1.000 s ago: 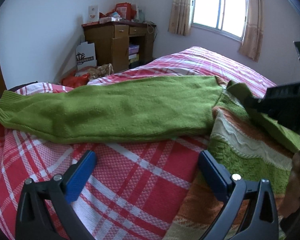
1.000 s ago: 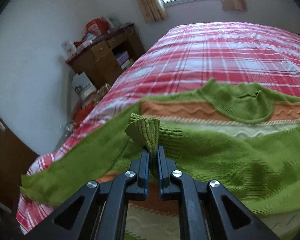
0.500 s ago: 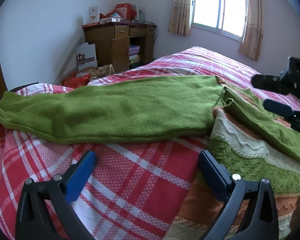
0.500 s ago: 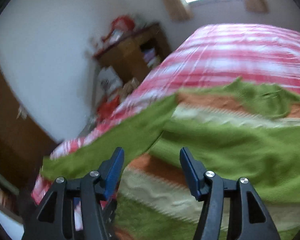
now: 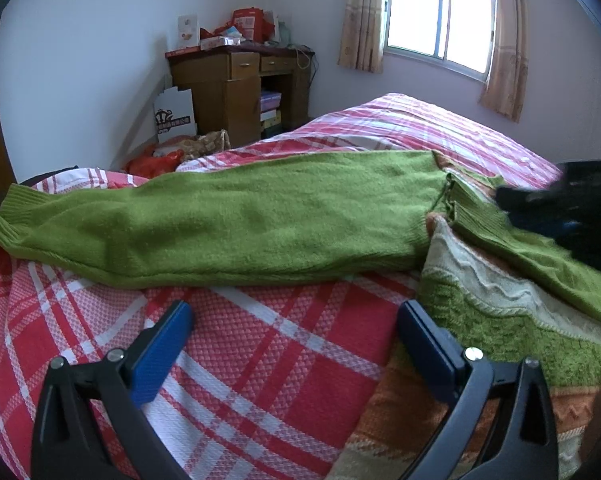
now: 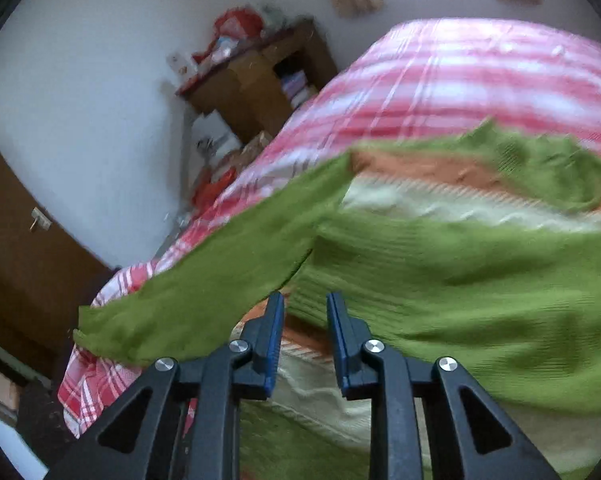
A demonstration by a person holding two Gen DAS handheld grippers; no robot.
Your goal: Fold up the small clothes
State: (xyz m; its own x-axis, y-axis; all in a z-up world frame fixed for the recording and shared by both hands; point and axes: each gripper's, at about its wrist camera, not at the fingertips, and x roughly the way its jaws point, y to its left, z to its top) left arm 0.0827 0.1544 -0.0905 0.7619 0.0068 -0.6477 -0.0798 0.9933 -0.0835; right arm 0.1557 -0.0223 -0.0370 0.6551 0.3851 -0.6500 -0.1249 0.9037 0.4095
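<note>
The green sweater (image 5: 236, 220) lies flat across the plaid bed (image 5: 284, 344), one sleeve folded over its striped body. Right gripper (image 6: 303, 316) hovers above it, jaws closing on nothing; left gripper (image 5: 296, 328) waits wide apart beside the sweater, probably ready for the outstretched sleeve.

sweater (image 5: 260, 216) on bed (image 5: 260, 360), desk (image 5: 236, 88) behind
</note>
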